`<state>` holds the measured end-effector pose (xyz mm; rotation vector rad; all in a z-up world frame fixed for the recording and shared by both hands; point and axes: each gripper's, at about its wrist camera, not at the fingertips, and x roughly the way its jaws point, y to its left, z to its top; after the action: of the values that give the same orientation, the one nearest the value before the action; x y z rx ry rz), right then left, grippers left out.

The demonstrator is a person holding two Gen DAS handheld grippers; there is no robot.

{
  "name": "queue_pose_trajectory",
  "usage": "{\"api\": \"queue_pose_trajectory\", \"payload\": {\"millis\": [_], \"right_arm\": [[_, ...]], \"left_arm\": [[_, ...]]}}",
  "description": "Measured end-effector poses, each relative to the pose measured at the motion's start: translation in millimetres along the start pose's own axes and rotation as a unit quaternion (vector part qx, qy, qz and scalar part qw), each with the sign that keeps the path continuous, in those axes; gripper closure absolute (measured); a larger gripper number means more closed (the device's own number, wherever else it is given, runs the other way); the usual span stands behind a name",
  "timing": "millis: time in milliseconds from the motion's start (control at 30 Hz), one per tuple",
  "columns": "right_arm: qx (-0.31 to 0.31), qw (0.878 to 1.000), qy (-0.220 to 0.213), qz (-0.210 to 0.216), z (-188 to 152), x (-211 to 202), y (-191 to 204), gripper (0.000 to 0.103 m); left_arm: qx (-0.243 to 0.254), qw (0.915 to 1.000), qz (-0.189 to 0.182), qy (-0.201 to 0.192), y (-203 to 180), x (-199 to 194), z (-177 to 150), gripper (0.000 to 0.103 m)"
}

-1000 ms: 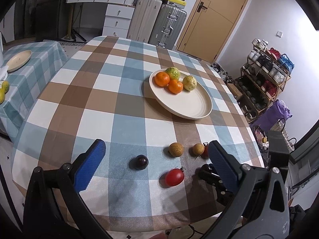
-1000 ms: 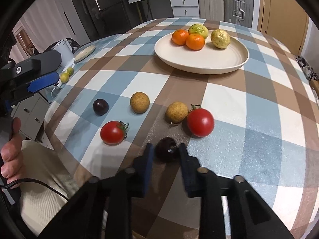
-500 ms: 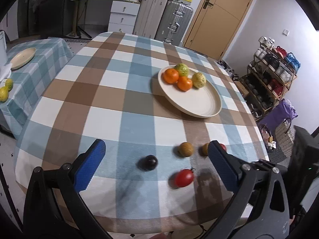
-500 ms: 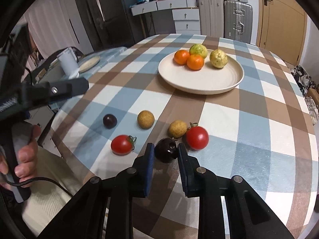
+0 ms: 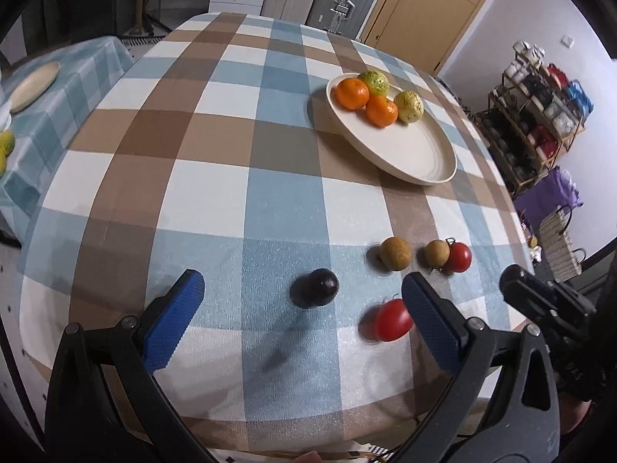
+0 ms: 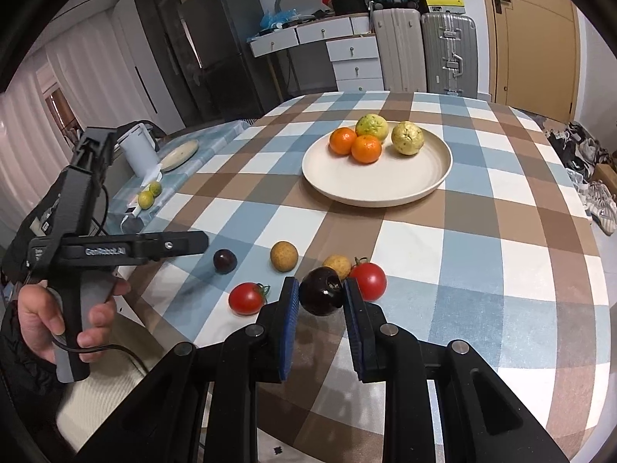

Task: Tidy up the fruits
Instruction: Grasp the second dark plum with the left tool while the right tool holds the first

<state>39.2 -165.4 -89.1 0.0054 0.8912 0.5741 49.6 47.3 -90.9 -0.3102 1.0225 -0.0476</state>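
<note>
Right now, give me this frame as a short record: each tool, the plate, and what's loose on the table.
right tool: shut on a dark plum, clear of the cloth
left tool: open, holding nothing, above a second dark plum
plate: two oranges, two yellow-green fruits
loose on table: two red tomatoes, two brown round fruits

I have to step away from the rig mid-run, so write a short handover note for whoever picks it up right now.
Right gripper: shut on a dark plum.
Left gripper: open, empty, above a second dark plum on the tablecloth.
Plate: two oranges and two yellow-green fruits.
Loose: two tomatoes, two small brown fruits.
Left: held plum and all loose fruit, probably onto the plate.
</note>
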Motion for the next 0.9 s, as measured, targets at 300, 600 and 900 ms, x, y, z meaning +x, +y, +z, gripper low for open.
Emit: {"api": "queue_pose_trajectory", "payload": {"millis": [300,600,900], "right_arm": [[0.000,1.000,-0.001,0.010,-2,-3,2,0.079],[0.004,1.000,-0.001,0.021,-2,-5,3,0.079],[0.006,1.000,-0.005,0.022,-2,-8,2,0.079]], "left_arm": [[0.026,0.9983,0.051,0.015,-11,20,-3,0.001],[0.020,0.9990,0.033,0.024,-13,31,-2,0.018],[0.029,0.9988,0.027,0.028,-14,33,-4,0.059]]}}
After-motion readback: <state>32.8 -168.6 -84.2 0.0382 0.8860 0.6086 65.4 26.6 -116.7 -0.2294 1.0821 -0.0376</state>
